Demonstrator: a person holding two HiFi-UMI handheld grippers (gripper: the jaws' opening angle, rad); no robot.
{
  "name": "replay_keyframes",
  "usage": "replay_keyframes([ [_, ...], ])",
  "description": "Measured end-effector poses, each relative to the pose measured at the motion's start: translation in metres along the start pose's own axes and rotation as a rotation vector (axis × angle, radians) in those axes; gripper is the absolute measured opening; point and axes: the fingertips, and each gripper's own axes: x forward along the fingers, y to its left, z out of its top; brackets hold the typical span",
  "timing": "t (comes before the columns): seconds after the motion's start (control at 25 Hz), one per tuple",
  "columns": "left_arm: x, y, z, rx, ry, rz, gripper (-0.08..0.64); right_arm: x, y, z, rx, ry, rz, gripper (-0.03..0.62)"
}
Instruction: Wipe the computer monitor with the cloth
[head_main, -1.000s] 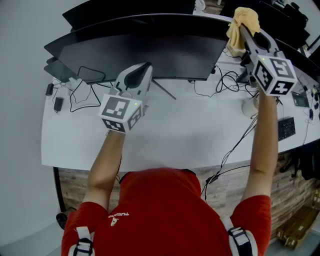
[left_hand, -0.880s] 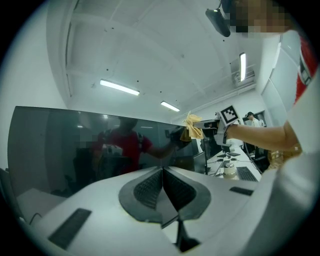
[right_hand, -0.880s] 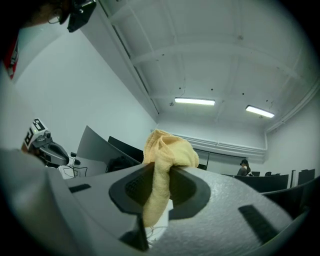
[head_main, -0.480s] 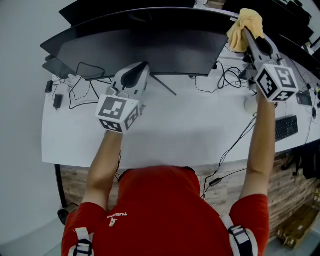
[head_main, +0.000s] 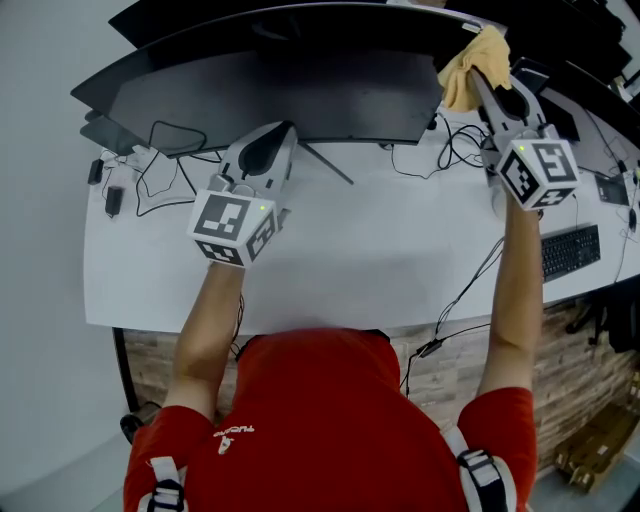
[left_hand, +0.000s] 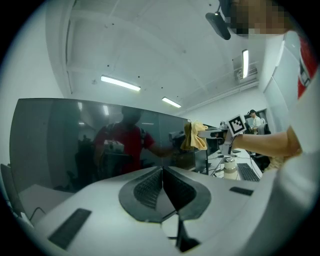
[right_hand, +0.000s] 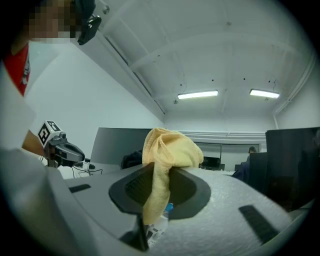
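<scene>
In the head view, your right hand-held gripper (head_main: 480, 70) holds the cloth (head_main: 468, 62) up at 1 o'clock, at the right end of the monitor (head_main: 280, 95). Your left hand-held gripper (head_main: 286, 132) hovers over the worktop (head_main: 350, 260) at 11 o'clock, below the screen. In the left gripper view its jaws are clenched on nothing, and the cloth sits at the screen's right edge; whether it touches is unclear. In the right gripper view the jaws are clamped on the cloth, which is bunched above them with a fold hanging down between. By my reading, you are at most at the right edge, and the broad dark screen toward 10 o'clock remains to be wiped.
</scene>
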Motion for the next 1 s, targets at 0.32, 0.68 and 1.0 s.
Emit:
replay_keyframes([
  [0.32, 0.002, 0.002, -0.004, -0.002, 0.002, 0.000, 0.009, 0.003, 0.010, -0.030, 0.034, 0.029, 0.030, 0.075],
  [0.68, 0.005, 0.003, -0.015, -0.011, 0.009, 0.001, 0.009, 0.000, 0.022, -0.090, 0.033, 0.130, 0.059, 0.075],
  [1.0, 0.006, -0.004, -0.025, -0.022, -0.004, -0.008, 0.009, -0.002, 0.033, -0.143, 0.020, 0.210, 0.066, 0.075],
])
